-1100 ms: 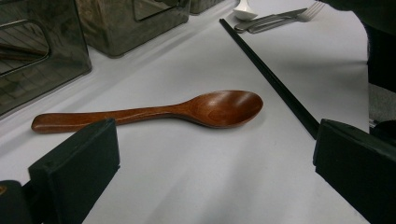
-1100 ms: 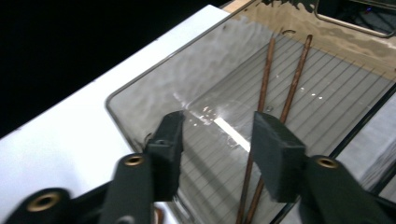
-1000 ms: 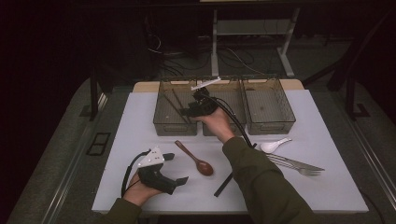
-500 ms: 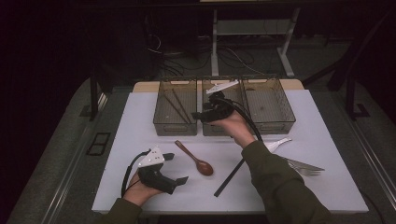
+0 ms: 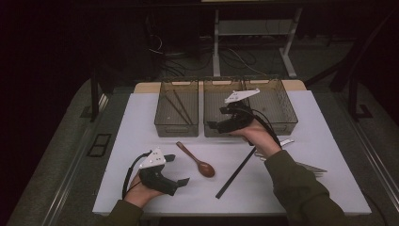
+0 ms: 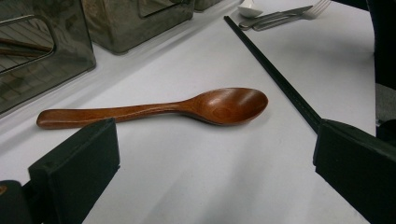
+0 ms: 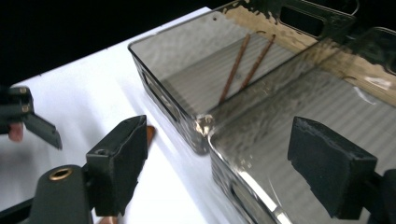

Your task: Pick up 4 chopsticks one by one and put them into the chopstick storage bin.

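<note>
From above, we see the left gripper [image 5: 181, 181] resting near the table's [image 5: 141, 122] front edge, jaws apart and empty, aimed at the wooden spoon [image 5: 196, 159] just beside it. The right gripper [image 5: 212, 125] hangs over the front of the middle bin [image 5: 211, 130], jaws just opened wide, nothing between them. A black chopstick [image 5: 235, 172] lies right of the spoon.

In the left gripper view, we find the spoon [image 6: 154, 110] lying flat just beyond the spread jaws, the chopstick [image 6: 271, 70] past its bowl.

In the right gripper view, the open jaws frame the bins; two brown chopsticks [image 7: 245, 65] lie in the left bin [image 7: 159, 95].
</note>
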A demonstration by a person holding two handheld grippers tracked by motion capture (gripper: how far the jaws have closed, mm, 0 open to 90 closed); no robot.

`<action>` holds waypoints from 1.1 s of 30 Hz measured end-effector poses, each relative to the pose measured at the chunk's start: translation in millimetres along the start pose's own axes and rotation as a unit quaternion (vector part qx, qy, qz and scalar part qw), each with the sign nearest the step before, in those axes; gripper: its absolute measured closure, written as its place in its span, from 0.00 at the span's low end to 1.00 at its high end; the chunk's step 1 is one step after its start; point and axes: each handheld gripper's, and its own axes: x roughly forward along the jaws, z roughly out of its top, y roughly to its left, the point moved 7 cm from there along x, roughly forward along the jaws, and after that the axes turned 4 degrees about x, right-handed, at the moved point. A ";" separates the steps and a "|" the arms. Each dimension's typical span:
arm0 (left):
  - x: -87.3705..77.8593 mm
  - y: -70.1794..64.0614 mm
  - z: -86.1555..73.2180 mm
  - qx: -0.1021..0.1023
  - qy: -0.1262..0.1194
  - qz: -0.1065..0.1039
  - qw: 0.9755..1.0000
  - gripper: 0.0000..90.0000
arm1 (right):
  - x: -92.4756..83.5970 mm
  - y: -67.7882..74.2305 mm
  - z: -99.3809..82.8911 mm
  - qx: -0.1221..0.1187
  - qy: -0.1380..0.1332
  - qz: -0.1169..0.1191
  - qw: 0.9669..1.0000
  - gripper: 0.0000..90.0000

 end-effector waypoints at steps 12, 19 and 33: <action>-0.2 1.4 -0.4 -0.002 0.000 0.004 1.000 0.00 | -34.6 -6.6 -34.0 0.001 -0.017 -0.019 1.000 0.21; -0.3 2.4 -1.3 -0.003 0.003 0.005 1.000 0.00 | -50.9 -8.7 -59.4 0.008 -0.024 -0.026 0.999 0.20; -0.1 2.3 -1.5 -0.001 0.004 0.008 1.000 0.00 | -85.3 -27.2 -105.8 0.036 -0.026 -0.055 0.997 0.20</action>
